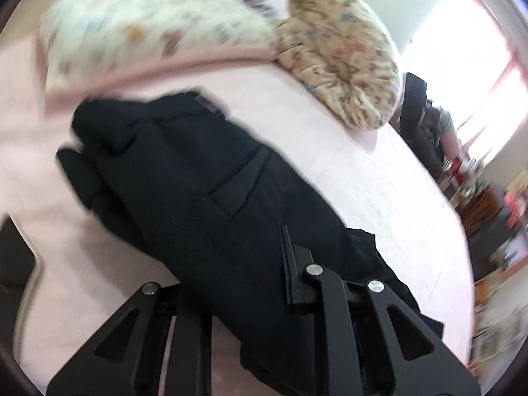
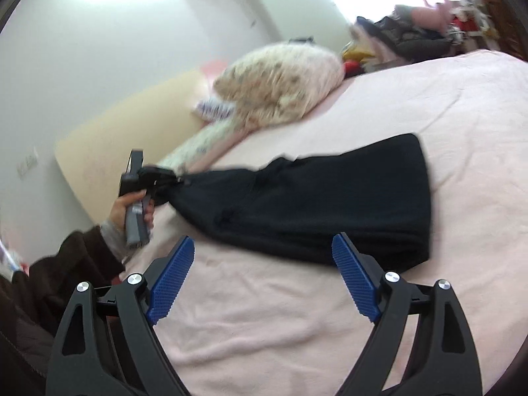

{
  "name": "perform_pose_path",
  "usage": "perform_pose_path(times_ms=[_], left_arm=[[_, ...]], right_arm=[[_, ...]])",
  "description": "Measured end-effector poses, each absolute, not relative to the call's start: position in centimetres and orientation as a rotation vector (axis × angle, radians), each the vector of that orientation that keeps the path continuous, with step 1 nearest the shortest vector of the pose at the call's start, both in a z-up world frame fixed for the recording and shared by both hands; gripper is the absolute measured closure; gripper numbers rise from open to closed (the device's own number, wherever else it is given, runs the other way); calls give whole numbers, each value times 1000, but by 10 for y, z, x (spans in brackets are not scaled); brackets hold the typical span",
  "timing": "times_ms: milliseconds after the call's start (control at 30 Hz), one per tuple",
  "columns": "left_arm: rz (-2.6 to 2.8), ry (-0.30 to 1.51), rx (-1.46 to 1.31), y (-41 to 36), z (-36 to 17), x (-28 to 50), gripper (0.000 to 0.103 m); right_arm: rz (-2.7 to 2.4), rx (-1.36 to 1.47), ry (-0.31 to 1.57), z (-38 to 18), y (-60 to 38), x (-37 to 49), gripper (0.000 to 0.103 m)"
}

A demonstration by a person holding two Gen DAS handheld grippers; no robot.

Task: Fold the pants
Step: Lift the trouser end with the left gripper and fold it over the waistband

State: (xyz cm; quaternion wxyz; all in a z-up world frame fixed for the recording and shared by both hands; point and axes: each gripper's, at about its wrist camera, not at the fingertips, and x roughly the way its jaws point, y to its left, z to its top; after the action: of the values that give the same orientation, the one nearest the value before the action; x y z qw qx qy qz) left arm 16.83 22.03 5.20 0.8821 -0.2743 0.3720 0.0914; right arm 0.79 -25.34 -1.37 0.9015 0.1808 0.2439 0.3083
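Observation:
Black pants (image 2: pixel 316 204) lie folded into a thick band on a pink bed (image 2: pixel 429 99). In the right wrist view my left gripper (image 2: pixel 165 181) is shut on one end of the pants and lifts that end off the sheet. In the left wrist view the pants (image 1: pixel 198 178) drape over and between the left fingers (image 1: pixel 297 264), hiding the tips. My right gripper (image 2: pixel 264 257) is open and empty, its blue pads (image 2: pixel 175 274) spread wide just in front of the near edge of the pants.
Floral pillows (image 2: pixel 283 79) lie at the head of the bed, also in the left wrist view (image 1: pixel 343 52). A beige headboard (image 2: pixel 132 125) and a white wall stand behind. Clothes and clutter (image 2: pixel 412 36) pile beside the bed's far side.

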Motion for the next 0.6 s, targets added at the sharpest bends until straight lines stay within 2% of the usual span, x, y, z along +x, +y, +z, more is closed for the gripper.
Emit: perform_pose_path(times_ms=[200,367,600], left_arm=[[231,757,-290,158,98,175,86],[189,687,26,69,121,166,86],[-37,628,392,-66,102,125,86]], right_arm=[[613,497,454,-10,-284,11,15],[601,597,401,-4,-308,10,15],[525,708,329,-2,-344,5,15]])
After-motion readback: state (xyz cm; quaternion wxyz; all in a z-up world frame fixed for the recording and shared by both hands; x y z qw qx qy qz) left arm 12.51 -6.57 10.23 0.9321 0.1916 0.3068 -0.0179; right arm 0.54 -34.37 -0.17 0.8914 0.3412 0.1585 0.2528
